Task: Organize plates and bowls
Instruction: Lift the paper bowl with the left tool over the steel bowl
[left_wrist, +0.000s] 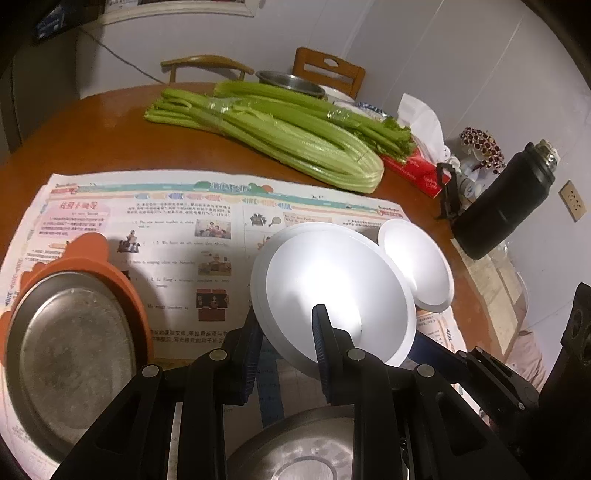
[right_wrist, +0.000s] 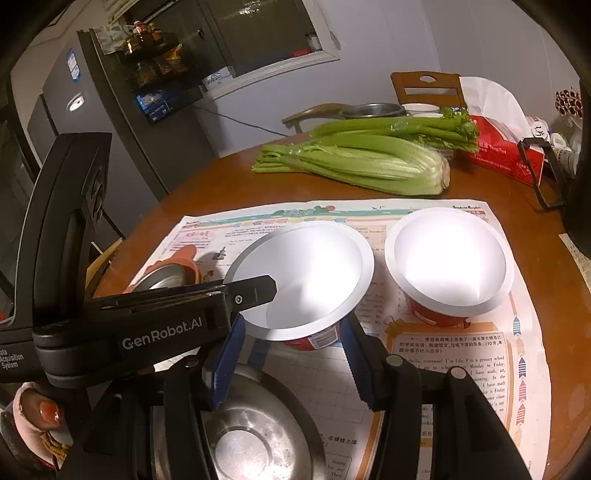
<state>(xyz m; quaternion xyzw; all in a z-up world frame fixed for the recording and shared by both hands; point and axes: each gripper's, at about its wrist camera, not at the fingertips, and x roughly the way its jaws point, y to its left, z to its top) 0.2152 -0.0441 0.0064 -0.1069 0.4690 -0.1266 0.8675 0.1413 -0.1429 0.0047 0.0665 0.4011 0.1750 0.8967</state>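
My left gripper is shut on the rim of a white paper bowl, one finger inside and one outside; the bowl is tilted and lifted. The same bowl shows in the right wrist view with the left gripper clamped on its near-left rim. A second white paper bowl with a red base stands upright to its right. My right gripper is open, its blue pads on either side of the held bowl's base, not touching. A steel plate lies under it.
An orange-rimmed steel plate lies at the left on the newspaper. Celery, a red tissue box, a black flask and a steel basin sit further back on the round wooden table.
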